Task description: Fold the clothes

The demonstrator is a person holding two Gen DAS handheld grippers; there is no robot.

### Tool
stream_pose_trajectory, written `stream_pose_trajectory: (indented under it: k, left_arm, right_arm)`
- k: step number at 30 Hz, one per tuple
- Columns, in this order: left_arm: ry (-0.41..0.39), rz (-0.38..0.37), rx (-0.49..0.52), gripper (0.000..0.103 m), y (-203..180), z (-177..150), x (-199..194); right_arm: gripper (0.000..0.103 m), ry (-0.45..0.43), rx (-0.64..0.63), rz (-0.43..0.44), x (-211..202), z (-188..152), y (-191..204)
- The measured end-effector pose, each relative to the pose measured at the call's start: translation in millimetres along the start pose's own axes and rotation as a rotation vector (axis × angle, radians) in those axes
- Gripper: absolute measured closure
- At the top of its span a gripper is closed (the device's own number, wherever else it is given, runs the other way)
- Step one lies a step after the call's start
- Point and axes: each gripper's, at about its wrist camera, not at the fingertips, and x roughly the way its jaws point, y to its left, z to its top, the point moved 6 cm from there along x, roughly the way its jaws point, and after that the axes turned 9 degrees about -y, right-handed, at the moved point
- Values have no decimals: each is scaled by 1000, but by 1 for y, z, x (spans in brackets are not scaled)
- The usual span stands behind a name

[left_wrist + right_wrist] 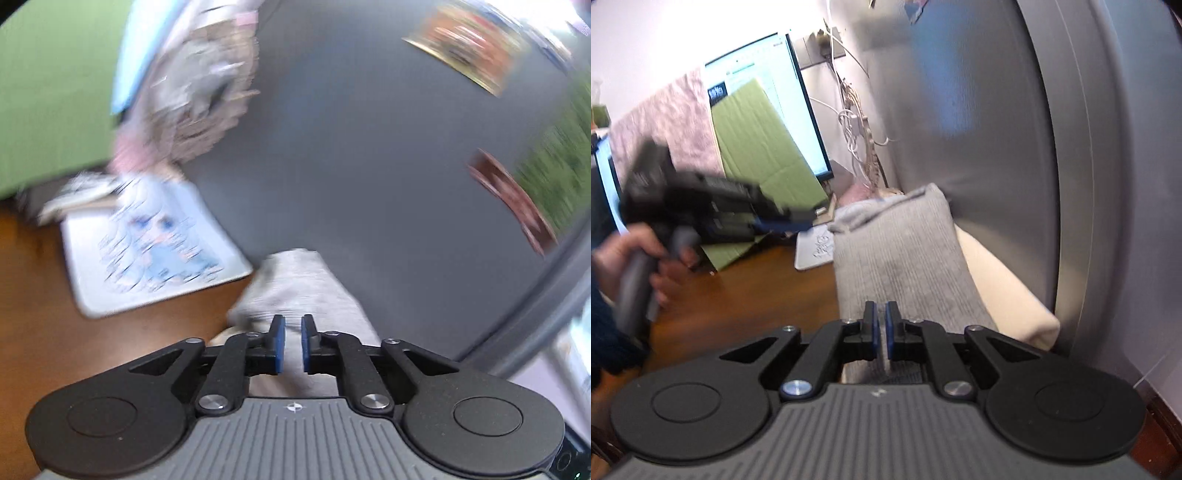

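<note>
My right tongs (pixel 881 328) rest nearly closed, empty, over the folded grey garment (pixel 901 258) on the worktop (pixel 746 295); my left tongs (pixel 798 221), likewise closed, hang clear.

We see a brown wooden table (pixel 746 284) carrying the clothes: a folded grey knit garment (pixel 905 266) lies near the right side, with a cream folded piece (pixel 1004 291) just beside it. Farther left lies a white printed mat (pixel 814 249).

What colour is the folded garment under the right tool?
Light grey garment, ribbed knit; clearest in the right wrist view.
</note>
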Motion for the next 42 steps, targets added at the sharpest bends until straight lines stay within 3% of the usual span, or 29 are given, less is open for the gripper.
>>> stream_pose_trajectory:
  k: [2,5,7,10,14,19,22,28,36,42]
  left_arm:
    - [11,-12,104,95,-24,-2,17]
    - [59,-23,114,101,-32,-11,47]
    - [89,13,118,103,-27,-19,63]
    - [94,2,73,102,-15,-28,70]
    - [81,1,73,103,-18,-23,62]
    - [61,-50,77,102,-39,-15,50]
    - [81,-69,135,102,-55,-20,52]
    - [120,-12,197,100,-44,-41,70]
    - [99,-22,193,101,-43,-41,69]
    - [78,-35,202,101,-52,-29,50]
  right_arm:
    - [97,-15,-25,-15,-1,-5,3]
    - [97,-18,-40,-29,-2,-7,6]
    - [97,-17,-40,-33,-4,-9,6]
    - [97,-6,-18,-27,-11,-17,1]
    - [97,11,21,-17,-22,-23,-7]
    - [97,-64,16,4,-32,3,-5]
    - [96,-103,-15,-3,-18,19,-1]
    - [96,-30,-55,-67,35,9,-8]
    - [96,-31,-28,-60,1,-9,-21]
    - [94,-99,-40,-16,-19,10,-5]
